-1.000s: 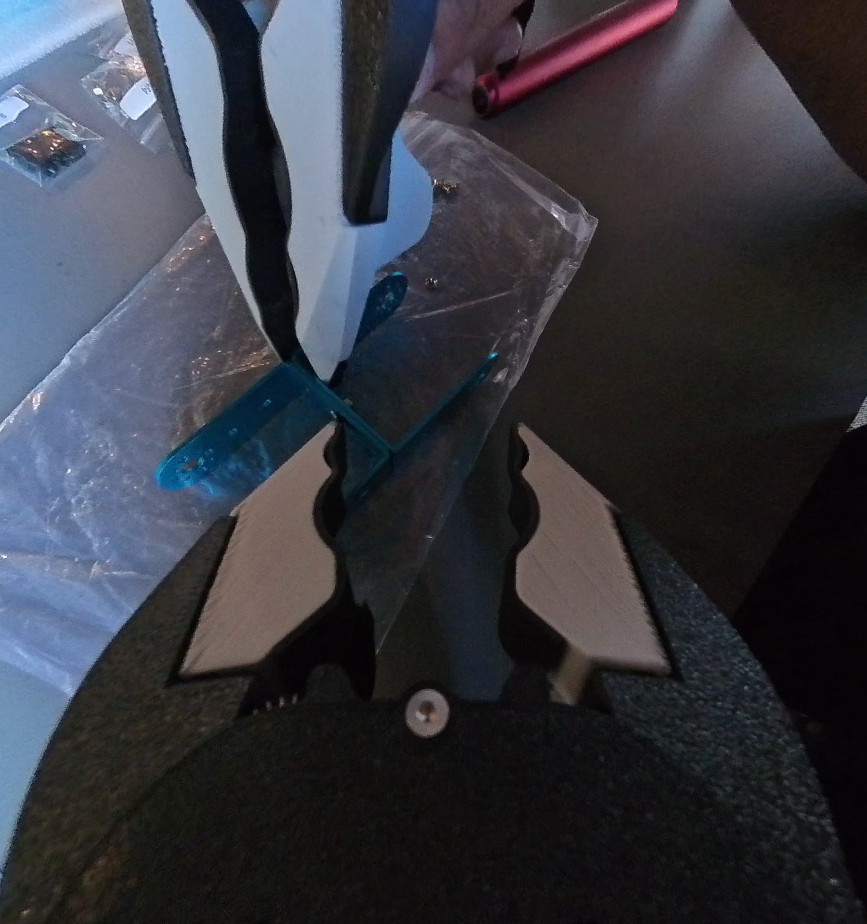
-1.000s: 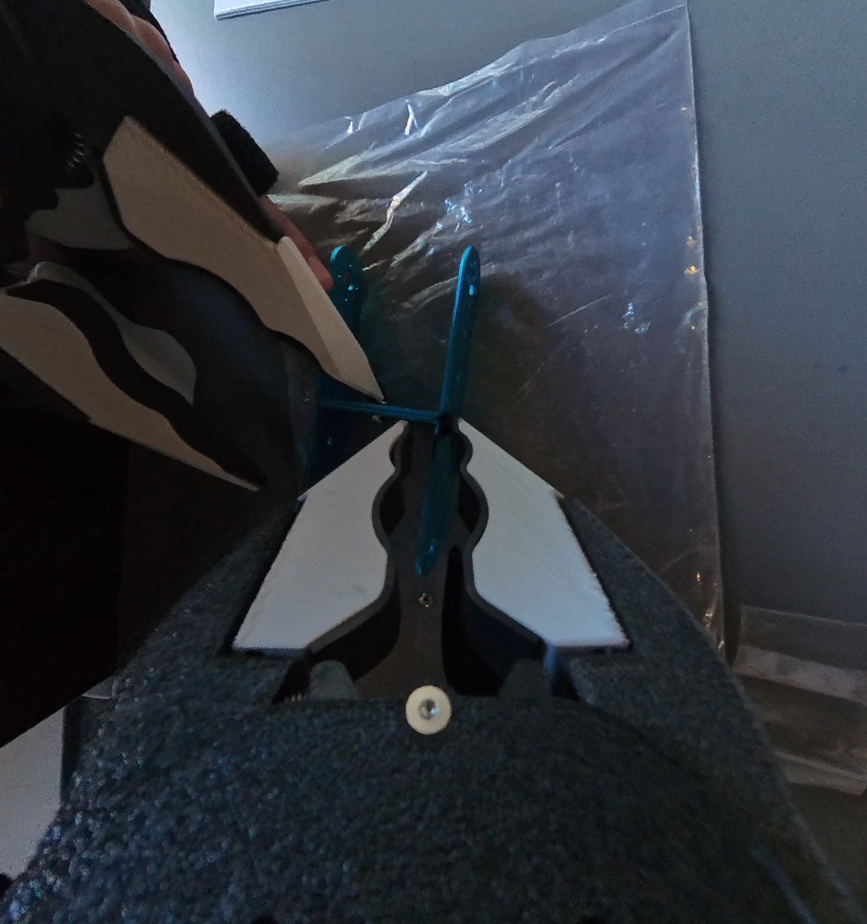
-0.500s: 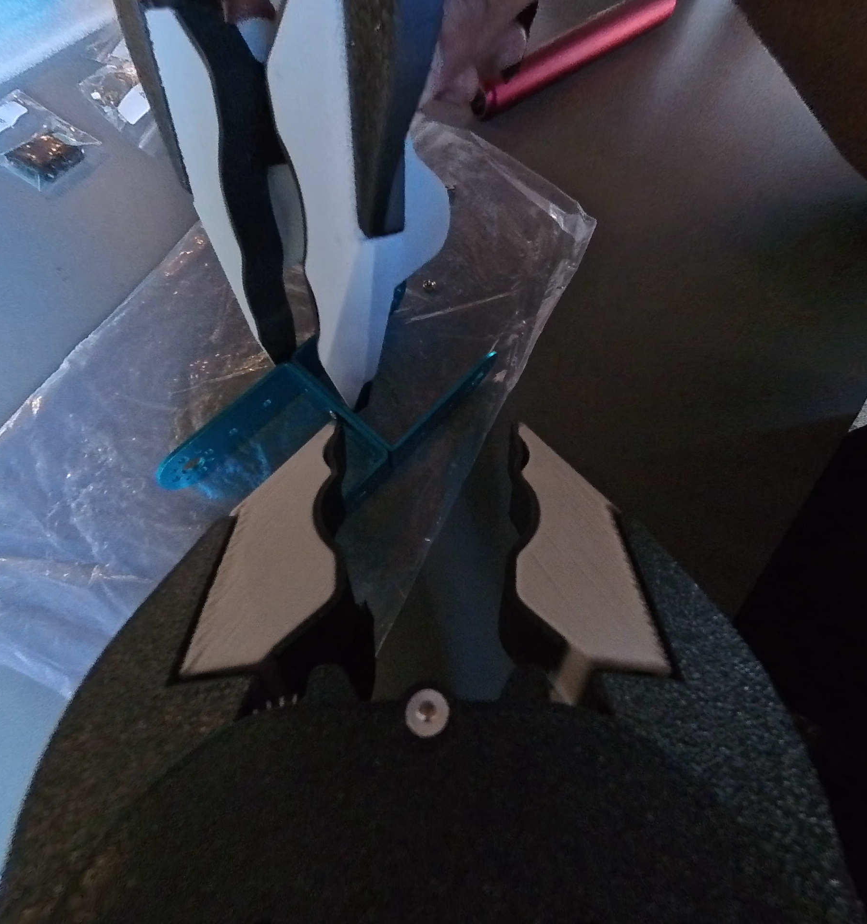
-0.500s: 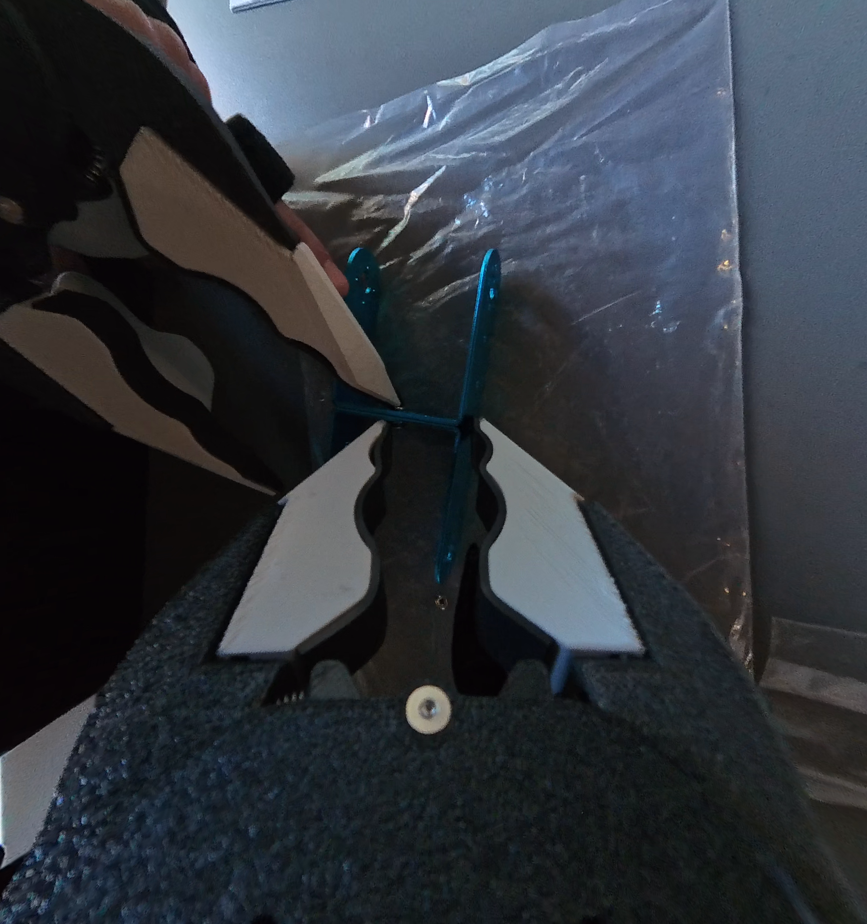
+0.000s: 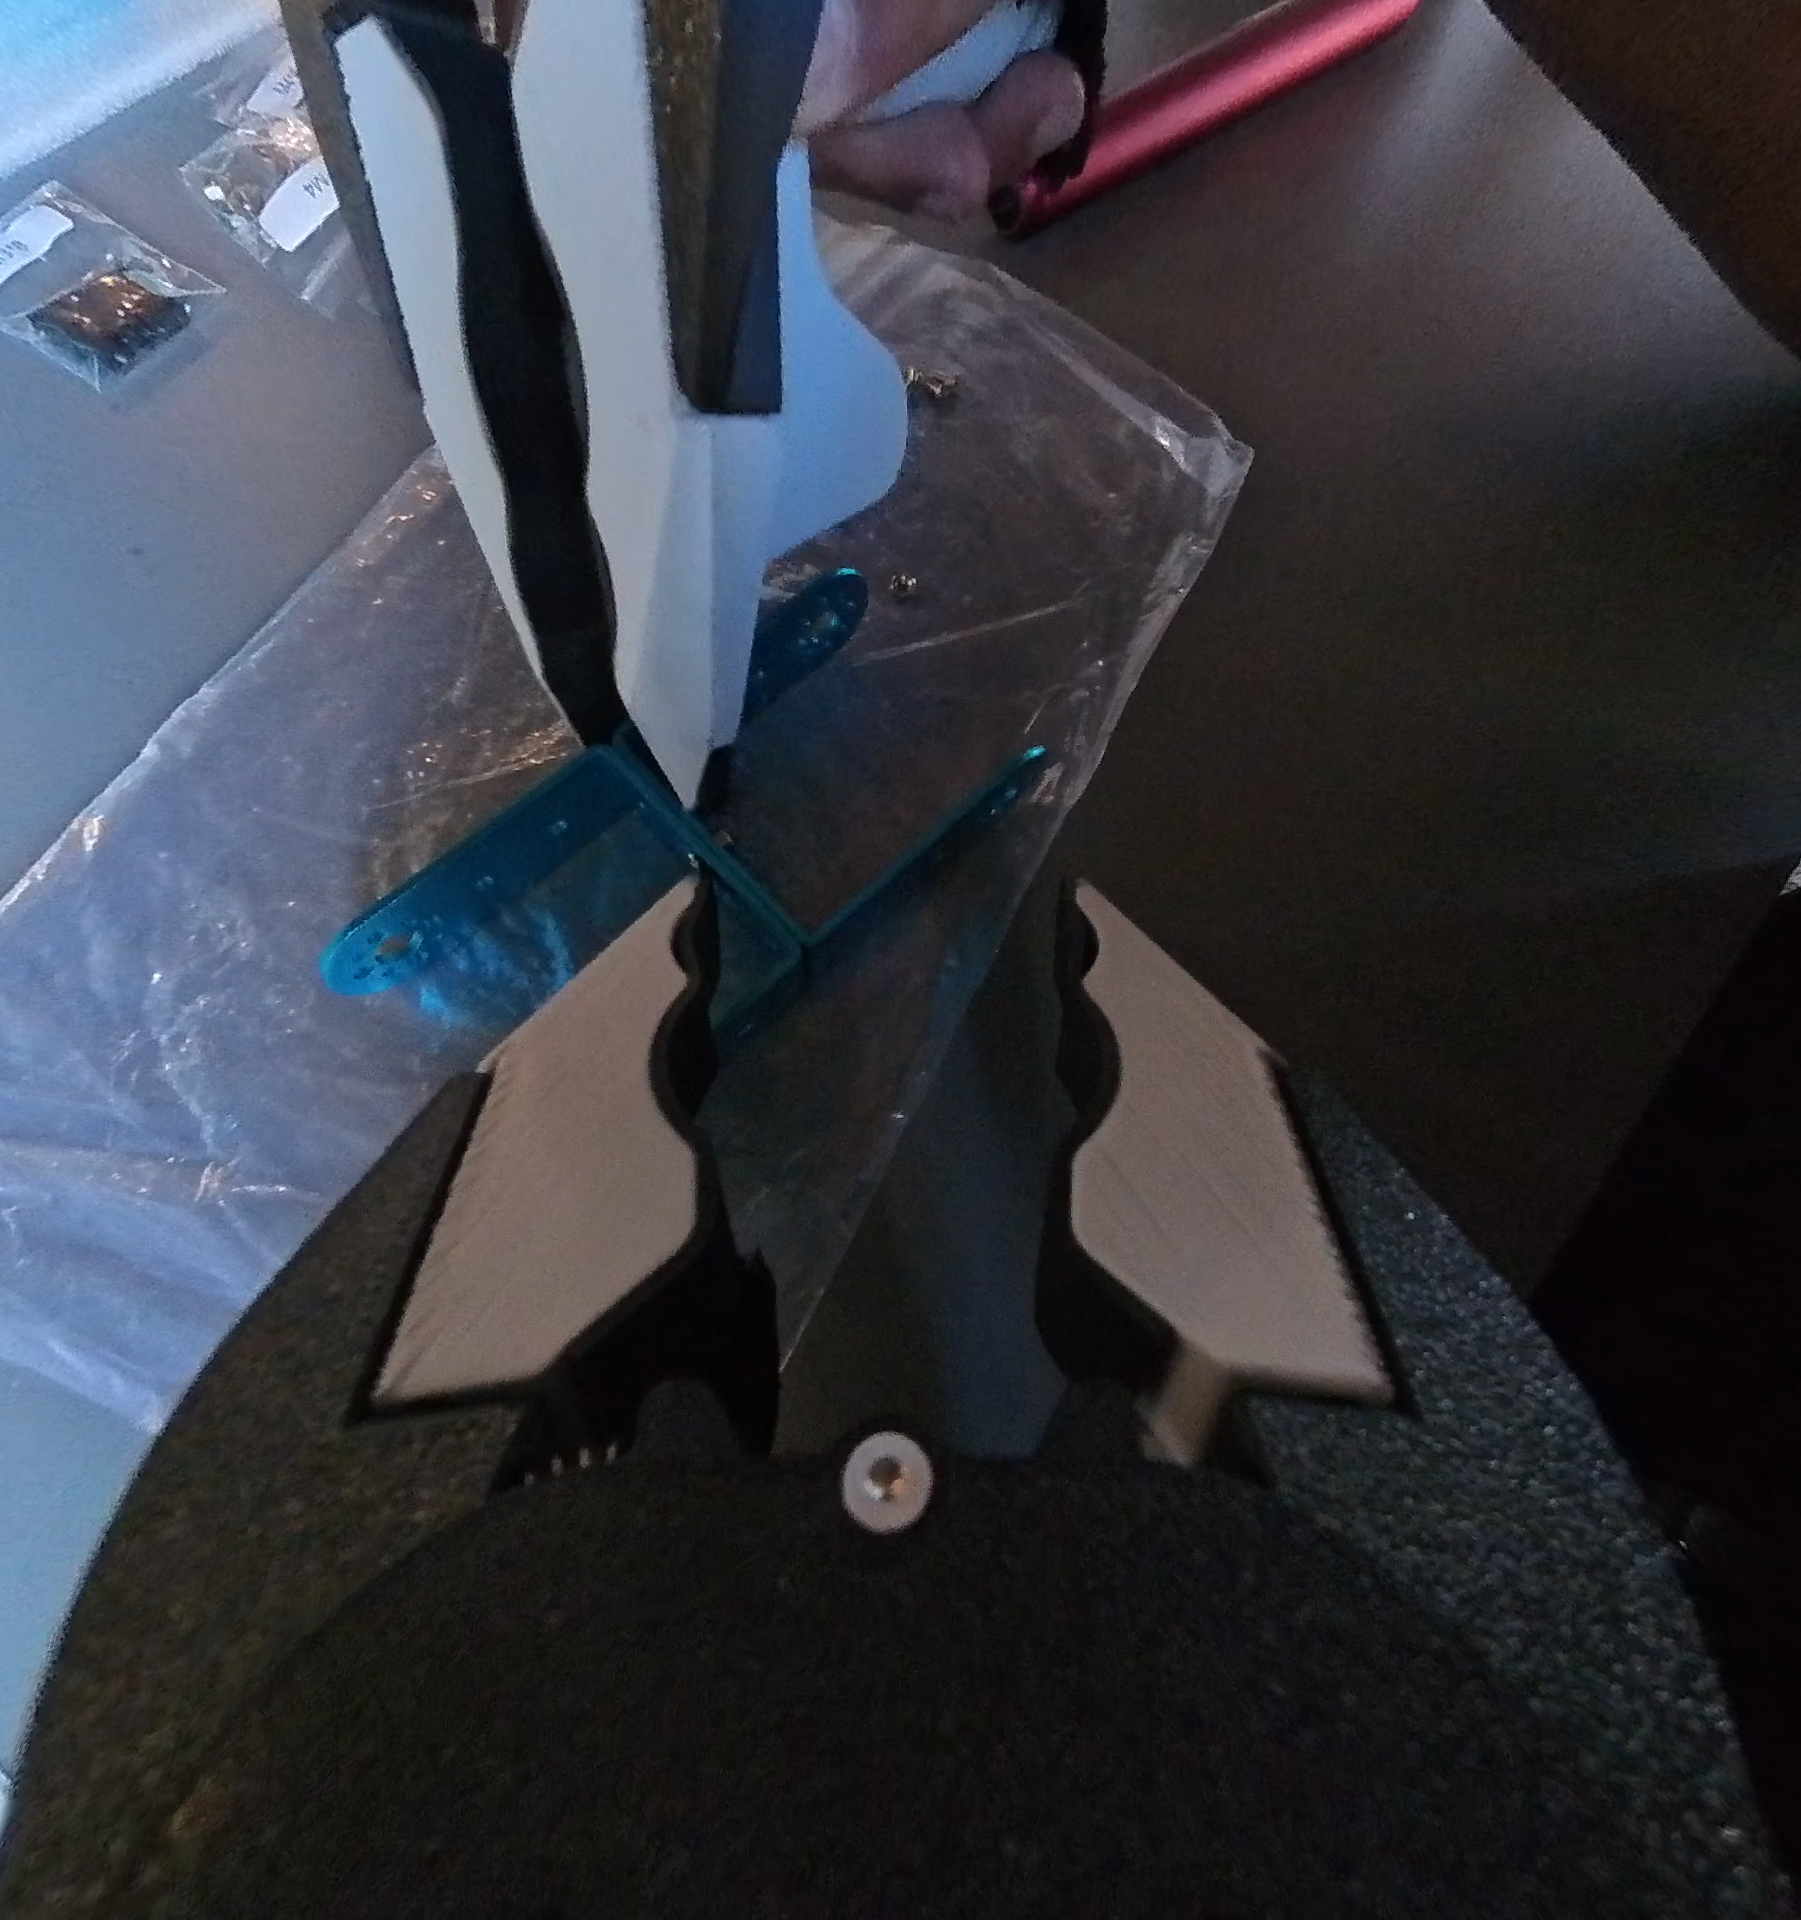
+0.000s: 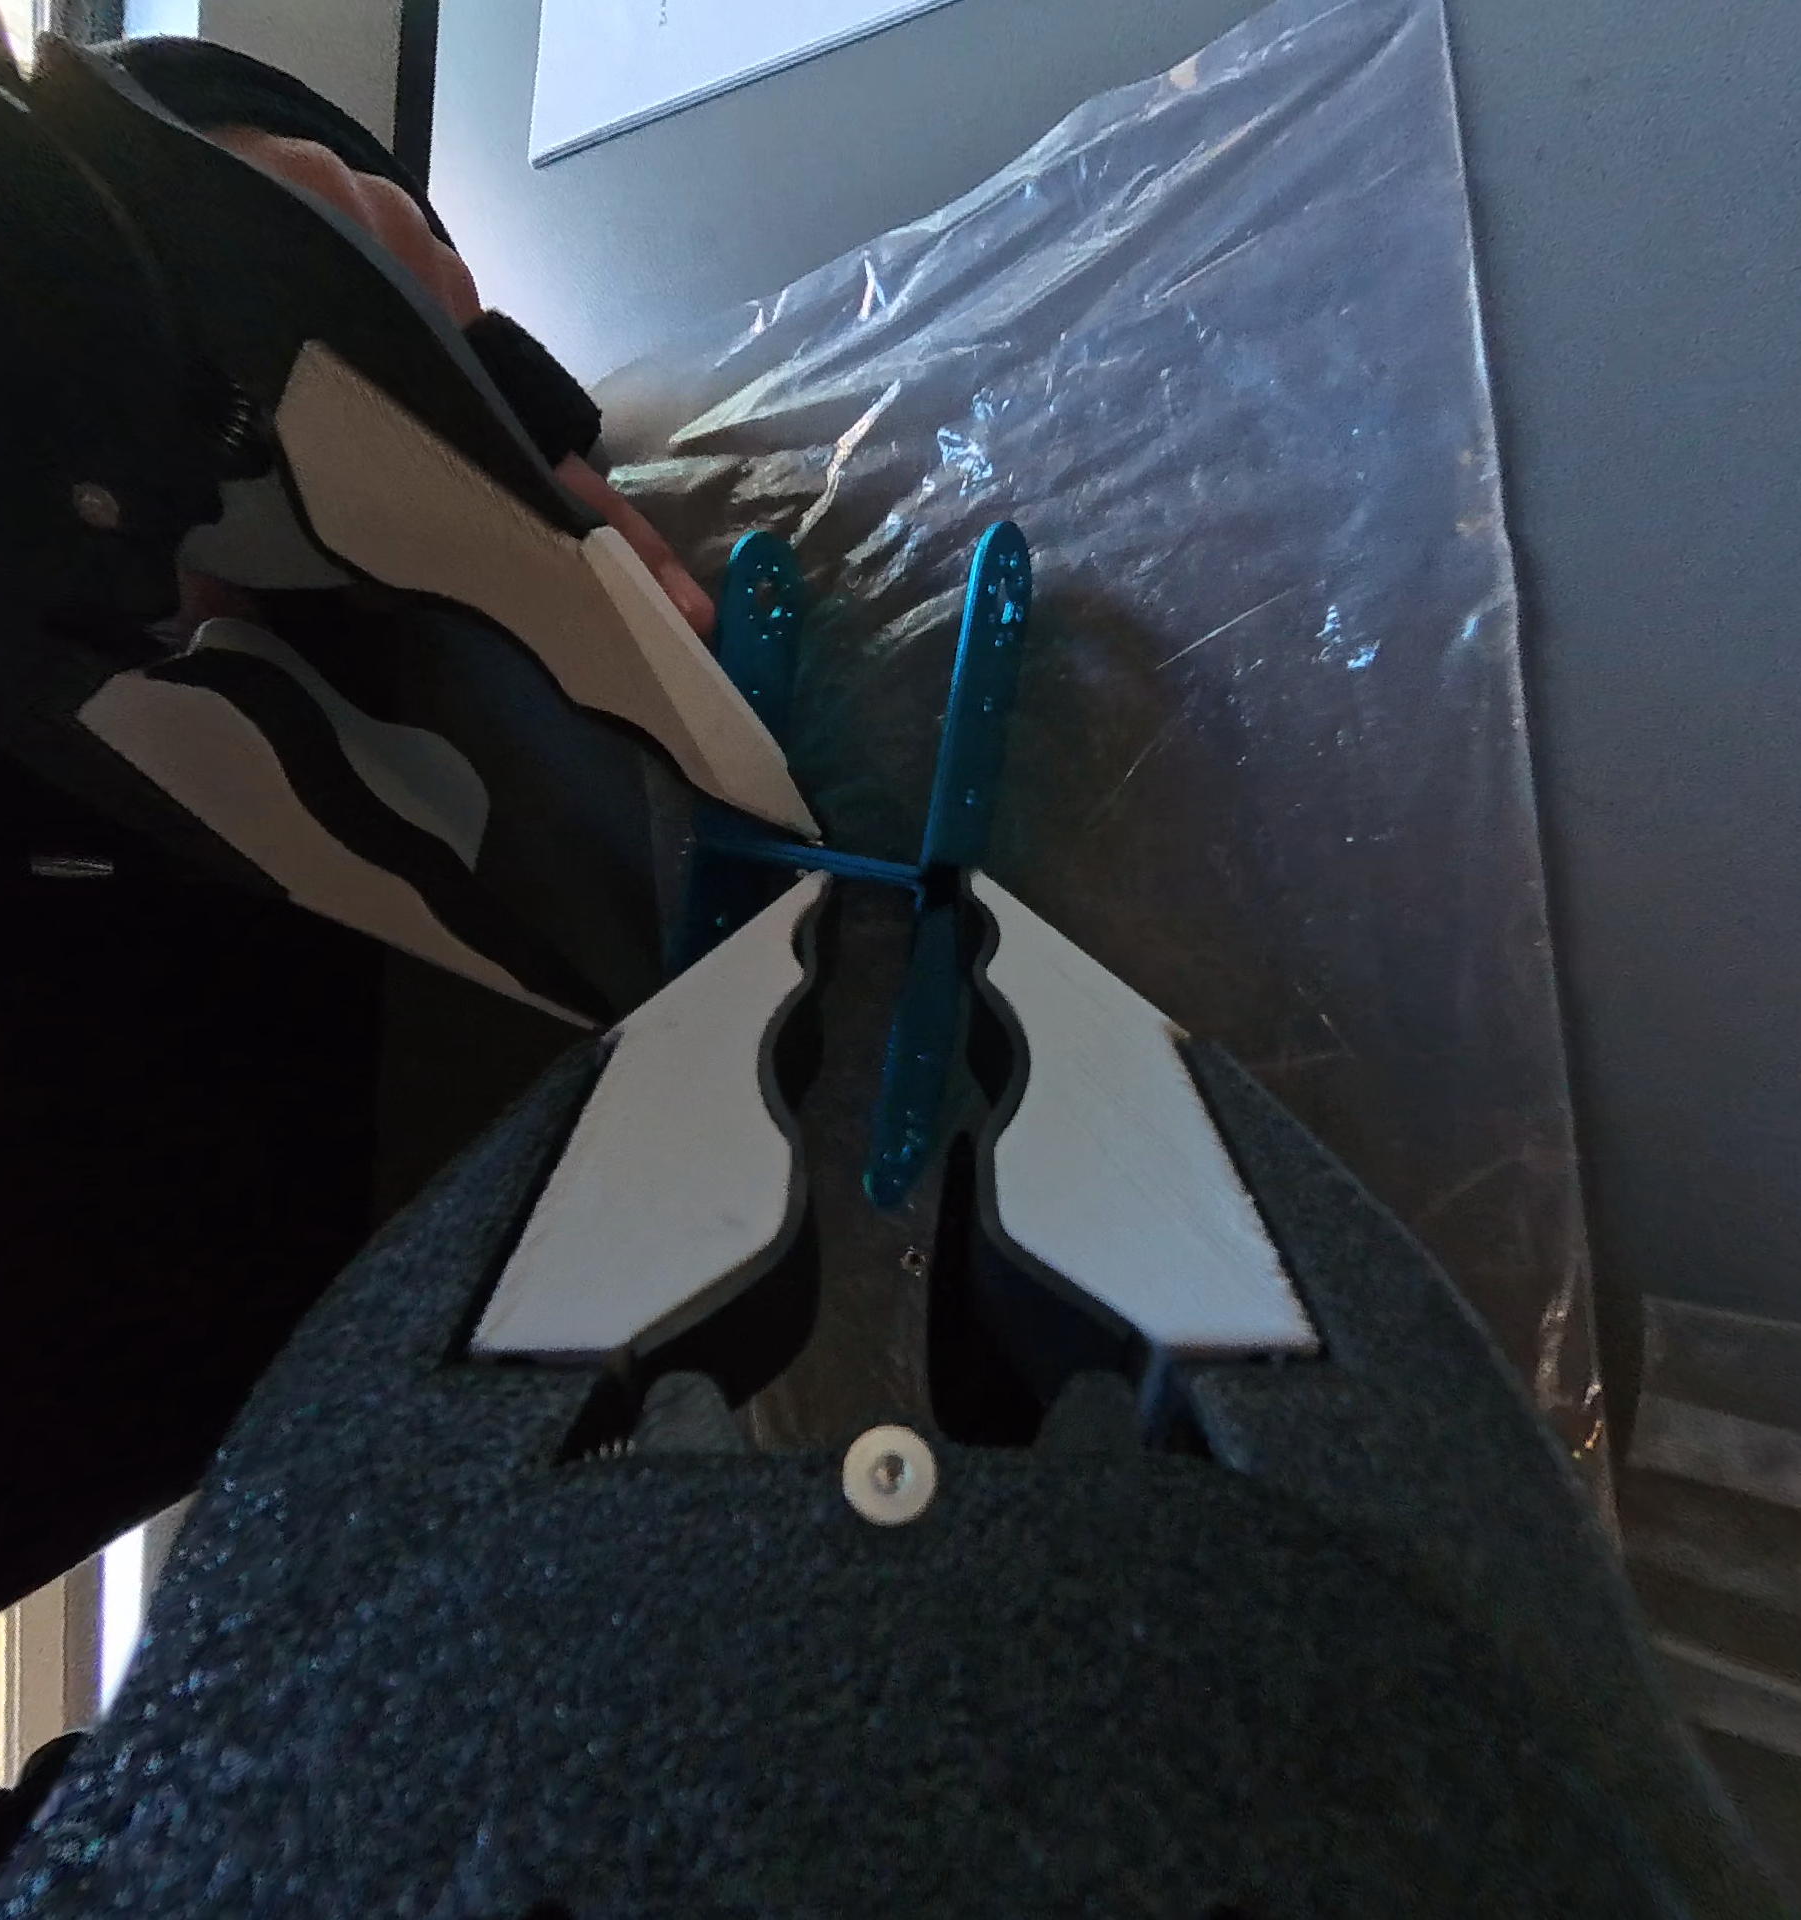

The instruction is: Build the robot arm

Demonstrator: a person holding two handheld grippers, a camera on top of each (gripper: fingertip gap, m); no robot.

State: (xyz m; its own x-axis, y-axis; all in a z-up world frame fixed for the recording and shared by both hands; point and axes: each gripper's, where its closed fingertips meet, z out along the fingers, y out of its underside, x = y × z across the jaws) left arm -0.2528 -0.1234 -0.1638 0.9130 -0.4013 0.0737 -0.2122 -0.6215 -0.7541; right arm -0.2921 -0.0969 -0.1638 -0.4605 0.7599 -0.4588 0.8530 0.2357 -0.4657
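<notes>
Where the grey worktop (image 5: 1447, 520) spreads under everything, a large clear plastic bag (image 5: 200, 935) lies flat and crinkled across it, one corner reaching toward the dark edge on the right. Above the bag the two tools meet. The left gripper (image 5: 885, 904) has its fingers set well apart, closed on nothing. One fingertip touches the flat middle plate of the blue metal bracket (image 5: 563, 862), and a corner of that plate sits in the gap. The right gripper (image 6: 898, 881) comes in from the far side with its fingers drawn close but still parted. One perforated arm of the bracket runs down between them, lying nearer one pad, and the gap is wider than the arm, so there is no visible clamp on it. The fingertips end right at the bracket's middle plate. The bracket looks like two U-shaped pieces joined back to back, with rounded arms pointing both ways. It sits over the bag, between the two sets of fingers. A red metal tube (image 5: 1187, 94) lies on the worktop farther off, partly hidden behind the right gripper. Several small clear packets (image 5: 75, 301) of parts with white labels rest well apart to the left. A few tiny screws (image 5: 906, 587) lie on the bag just beyond the bracket.
</notes>
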